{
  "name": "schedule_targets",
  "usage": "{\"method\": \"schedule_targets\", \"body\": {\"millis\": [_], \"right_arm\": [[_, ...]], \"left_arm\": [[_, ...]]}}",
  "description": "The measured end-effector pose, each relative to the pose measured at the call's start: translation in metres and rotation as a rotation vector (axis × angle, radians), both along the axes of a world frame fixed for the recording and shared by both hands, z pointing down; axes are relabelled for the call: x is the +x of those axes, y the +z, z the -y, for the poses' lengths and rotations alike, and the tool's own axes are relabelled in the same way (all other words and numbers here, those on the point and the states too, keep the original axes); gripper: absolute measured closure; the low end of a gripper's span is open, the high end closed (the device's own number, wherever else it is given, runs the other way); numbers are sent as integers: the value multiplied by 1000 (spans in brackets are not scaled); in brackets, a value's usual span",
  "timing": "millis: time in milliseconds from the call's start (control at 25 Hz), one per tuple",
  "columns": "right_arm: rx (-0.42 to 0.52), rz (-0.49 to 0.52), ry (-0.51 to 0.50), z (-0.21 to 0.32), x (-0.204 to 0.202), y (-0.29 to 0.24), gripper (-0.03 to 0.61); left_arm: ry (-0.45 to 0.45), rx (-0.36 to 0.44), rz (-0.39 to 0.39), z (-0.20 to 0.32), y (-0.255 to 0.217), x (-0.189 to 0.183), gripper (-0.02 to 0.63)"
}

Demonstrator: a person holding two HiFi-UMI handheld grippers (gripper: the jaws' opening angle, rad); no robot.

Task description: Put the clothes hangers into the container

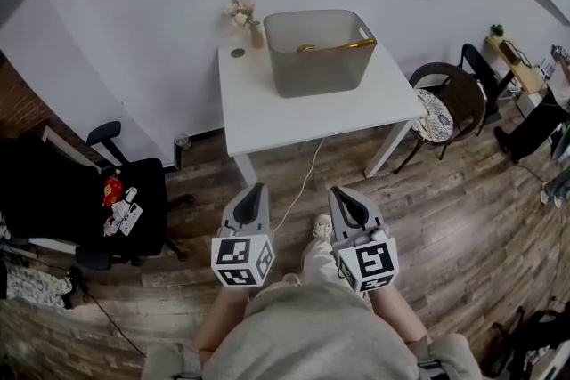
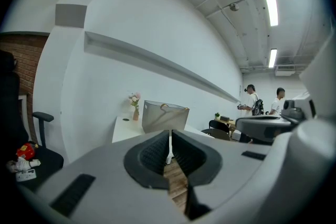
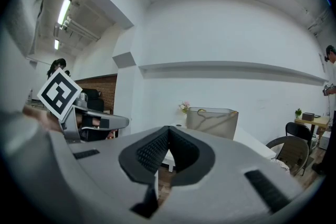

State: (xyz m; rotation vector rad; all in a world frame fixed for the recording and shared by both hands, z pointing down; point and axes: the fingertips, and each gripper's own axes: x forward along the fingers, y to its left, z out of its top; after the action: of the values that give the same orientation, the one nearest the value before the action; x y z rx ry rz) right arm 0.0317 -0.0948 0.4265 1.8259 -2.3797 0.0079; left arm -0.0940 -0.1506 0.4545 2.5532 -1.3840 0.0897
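Clothes hanger (image 1: 337,44), gold, already lies inside the grey container (image 1: 321,71) at the back of the white table (image 1: 285,116). Whether more sit beneath it I can't tell. None shows outside, so your job looks done. Your left gripper (image 1: 256,191) and right gripper (image 1: 340,193) are both closed on nothing, well short of the table, above wood floor (image 1: 463,218). A black office chair (image 1: 134,191) stands to your left.
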Motion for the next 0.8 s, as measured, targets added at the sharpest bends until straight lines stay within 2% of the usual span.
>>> {"method": "schedule_targets", "body": {"millis": [240, 560, 800], "right_arm": [[-9, -5, 7, -11, -7, 3, 575], [-67, -2, 22, -19, -11, 2, 575], [-48, 2, 11, -19, -12, 5, 577]], "left_arm": [[14, 1, -1, -11, 1, -6, 597], [26, 11, -5, -16, -4, -9, 597], [17, 4, -6, -18, -2, -14, 597]]}}
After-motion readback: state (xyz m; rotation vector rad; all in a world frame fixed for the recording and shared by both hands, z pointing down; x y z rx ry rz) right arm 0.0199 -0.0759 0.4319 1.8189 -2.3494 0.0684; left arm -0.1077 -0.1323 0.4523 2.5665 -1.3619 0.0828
